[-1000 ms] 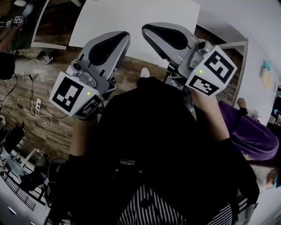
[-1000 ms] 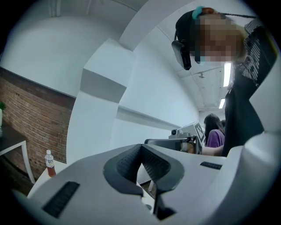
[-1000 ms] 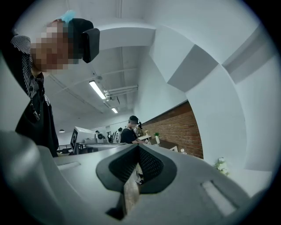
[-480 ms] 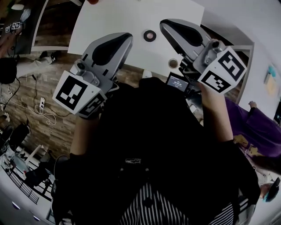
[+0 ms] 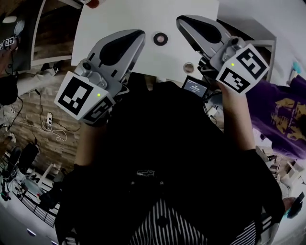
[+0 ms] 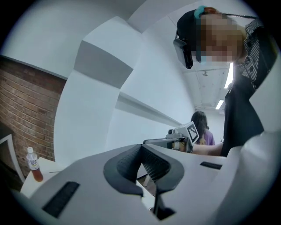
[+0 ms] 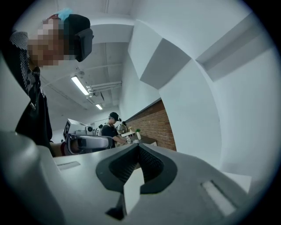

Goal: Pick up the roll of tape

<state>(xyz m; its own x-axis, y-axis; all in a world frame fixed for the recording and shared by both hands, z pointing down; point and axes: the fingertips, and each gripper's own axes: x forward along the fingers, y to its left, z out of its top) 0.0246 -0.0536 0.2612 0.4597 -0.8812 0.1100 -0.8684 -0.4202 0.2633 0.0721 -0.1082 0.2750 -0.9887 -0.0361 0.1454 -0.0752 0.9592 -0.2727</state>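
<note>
The roll of tape [image 5: 160,38], a small dark ring with a pale core, lies flat on the white table [image 5: 119,14] in the head view. It sits between my two grippers, beyond both tips and touching neither. My left gripper [image 5: 138,33] is to its left, jaws shut and empty; in the left gripper view its fingertips [image 6: 141,146] meet. My right gripper [image 5: 180,20] is to the tape's right, also shut with nothing held; its tips [image 7: 138,145] meet too. Neither gripper view shows the tape.
A small round cup-like object [image 5: 189,67] and a device with a lit screen [image 5: 195,87] sit at the table's near edge under my right gripper. A bottle of brown drink [image 6: 33,165] stands on the table's far left. Other people work nearby [image 7: 109,127].
The view has swung over the white table, bringing the tape roll and the small round object into sight. Both grippers have moved forward and lower, and stay shut.
</note>
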